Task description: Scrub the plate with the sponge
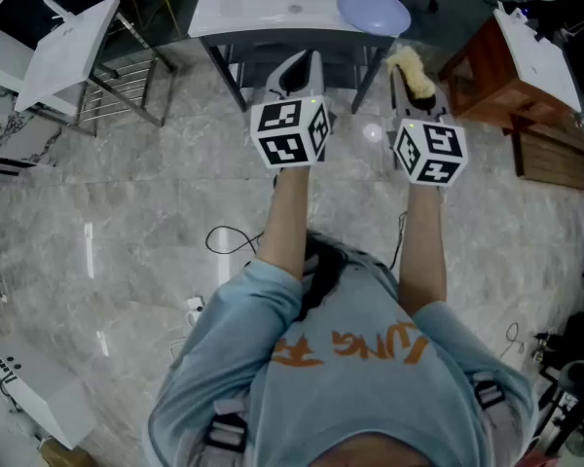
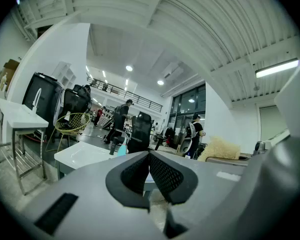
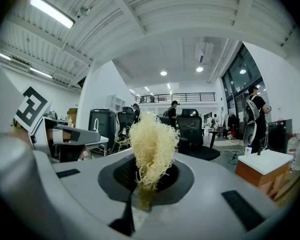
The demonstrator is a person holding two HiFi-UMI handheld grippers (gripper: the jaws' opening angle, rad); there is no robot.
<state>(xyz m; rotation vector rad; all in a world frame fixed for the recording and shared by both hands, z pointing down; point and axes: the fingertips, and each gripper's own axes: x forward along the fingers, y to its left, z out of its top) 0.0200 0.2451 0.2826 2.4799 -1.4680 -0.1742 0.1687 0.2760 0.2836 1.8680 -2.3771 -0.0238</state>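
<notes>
A pale lavender plate (image 1: 373, 11) lies on the right part of the white table (image 1: 263, 8) ahead of me. My right gripper (image 1: 407, 90) is shut on a straw-coloured fibrous sponge (image 1: 412, 70), held in the air just short of the table's front edge, below the plate. In the right gripper view the sponge (image 3: 151, 144) sticks up from between the closed pads of the right gripper (image 3: 146, 178). My left gripper (image 1: 300, 64) hovers beside it at the table's front edge, shut with nothing in it; its pads meet (image 2: 149, 159). The sponge (image 2: 221, 149) shows at its right.
A second white table (image 1: 68, 42) with a metal rack stands at the far left. A wooden cabinet (image 1: 496, 66) with a white top stands at the right. Cables (image 1: 229, 241) lie on the marble floor. People and office chairs (image 3: 192, 126) fill the hall beyond.
</notes>
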